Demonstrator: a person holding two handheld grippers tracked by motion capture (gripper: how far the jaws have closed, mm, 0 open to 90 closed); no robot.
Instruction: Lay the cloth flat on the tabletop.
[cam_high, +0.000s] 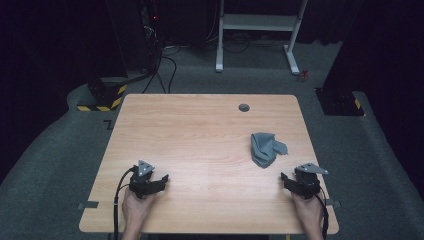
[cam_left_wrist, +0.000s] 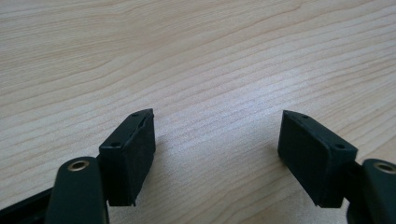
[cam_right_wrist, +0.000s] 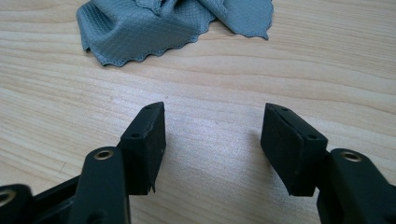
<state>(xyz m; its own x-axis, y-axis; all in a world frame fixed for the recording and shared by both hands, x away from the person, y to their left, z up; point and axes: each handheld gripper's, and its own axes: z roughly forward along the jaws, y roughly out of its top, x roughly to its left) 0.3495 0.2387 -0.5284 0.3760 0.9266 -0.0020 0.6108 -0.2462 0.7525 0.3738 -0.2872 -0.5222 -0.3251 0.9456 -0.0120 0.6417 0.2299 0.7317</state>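
Crumpled grey waffle-weave cloth (cam_high: 266, 148) lies on light wood tabletop (cam_high: 200, 135), right side, just ahead of right tool (cam_high: 295, 182). Both tools empty w/ jaws apart; left tool (cam_high: 152, 182) well apart from cloth. Risk: shallow pinch grabs only a scalloped edge, so cloth slips or drags.

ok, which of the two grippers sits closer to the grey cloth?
The right gripper. The crumpled grey cloth lies just ahead of it on the table's right half; its own view shows the cloth beyond open jaws. The left gripper faces bare wood.
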